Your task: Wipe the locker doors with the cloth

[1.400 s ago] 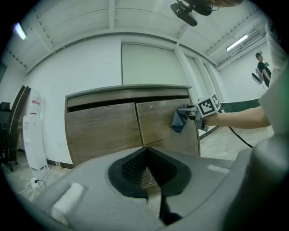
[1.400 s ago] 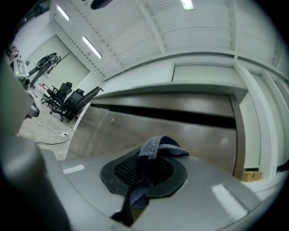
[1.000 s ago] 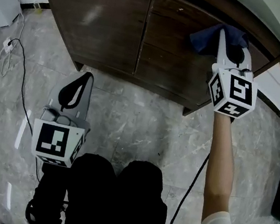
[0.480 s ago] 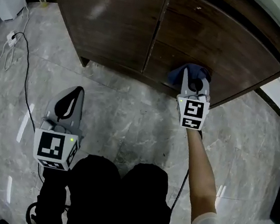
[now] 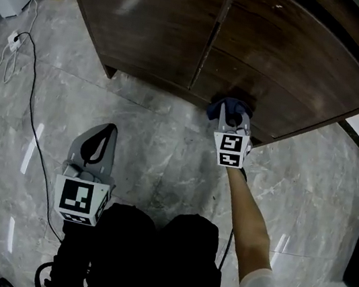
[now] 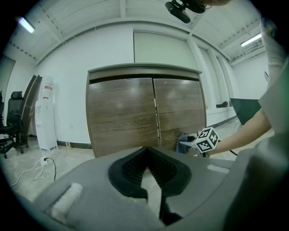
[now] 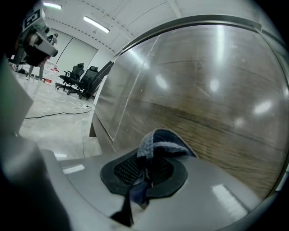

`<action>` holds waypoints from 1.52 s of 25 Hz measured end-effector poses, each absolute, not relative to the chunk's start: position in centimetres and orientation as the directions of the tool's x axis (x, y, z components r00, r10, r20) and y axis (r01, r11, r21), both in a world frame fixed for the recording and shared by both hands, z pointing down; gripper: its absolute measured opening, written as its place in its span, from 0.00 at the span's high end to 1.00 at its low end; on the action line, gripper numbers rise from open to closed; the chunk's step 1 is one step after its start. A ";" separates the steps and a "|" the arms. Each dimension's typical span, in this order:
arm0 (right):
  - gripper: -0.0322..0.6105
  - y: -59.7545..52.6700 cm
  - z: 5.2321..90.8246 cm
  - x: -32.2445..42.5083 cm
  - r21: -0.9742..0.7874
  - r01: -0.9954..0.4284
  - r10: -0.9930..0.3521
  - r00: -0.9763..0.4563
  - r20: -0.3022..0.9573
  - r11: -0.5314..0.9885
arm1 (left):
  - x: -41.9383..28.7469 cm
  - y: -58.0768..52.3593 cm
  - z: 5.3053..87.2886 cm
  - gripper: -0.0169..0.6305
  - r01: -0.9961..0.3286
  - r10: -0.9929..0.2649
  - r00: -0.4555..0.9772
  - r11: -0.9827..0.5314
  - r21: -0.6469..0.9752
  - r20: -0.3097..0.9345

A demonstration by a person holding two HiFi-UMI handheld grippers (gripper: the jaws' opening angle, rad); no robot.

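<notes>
Head view looks down on a dark brown wooden locker (image 5: pixel 151 26); both doors are closed, so its contents are hidden. A crumpled blue cloth (image 5: pixel 238 104) lies against the lower edge of the right door (image 5: pixel 302 64), pinched in the right claw (image 5: pixel 231 113). The left claw (image 5: pixel 108 131), pressed together and empty, hangs over the marble floor (image 5: pixel 158 149).

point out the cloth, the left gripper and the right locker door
cloth (image 7: pixel 165 142), right gripper view, raised blue fold
left gripper (image 5: pixel 104 135), head view, between its fingertips
right locker door (image 5: pixel 302 64), head view, bare wood panel
</notes>
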State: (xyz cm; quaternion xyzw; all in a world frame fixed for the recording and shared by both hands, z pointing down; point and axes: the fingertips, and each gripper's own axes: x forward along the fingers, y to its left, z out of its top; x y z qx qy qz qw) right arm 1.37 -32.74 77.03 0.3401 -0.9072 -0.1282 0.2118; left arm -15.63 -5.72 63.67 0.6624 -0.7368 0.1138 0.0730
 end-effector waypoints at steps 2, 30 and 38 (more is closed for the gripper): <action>0.91 -32.7 77.2 1.2 0.379 -0.560 -0.671 -0.675 0.306 0.737 | -15.4 -5.9 63.8 0.97 -0.994 -0.962 -0.102 0.087 -0.066 0.255; 0.90 -32.1 37.3 -5.7 0.545 -0.615 -0.655 -0.740 -0.151 0.569 | -18.5 -4.8 55.2 0.97 -0.986 -0.980 -0.147 0.135 -0.099 0.136; 0.90 -31.2 43.7 -7.9 0.597 -0.562 -0.655 -0.751 -0.078 0.573 | -19.5 -4.4 56.1 0.97 -0.984 -0.975 -0.168 0.156 -0.086 0.149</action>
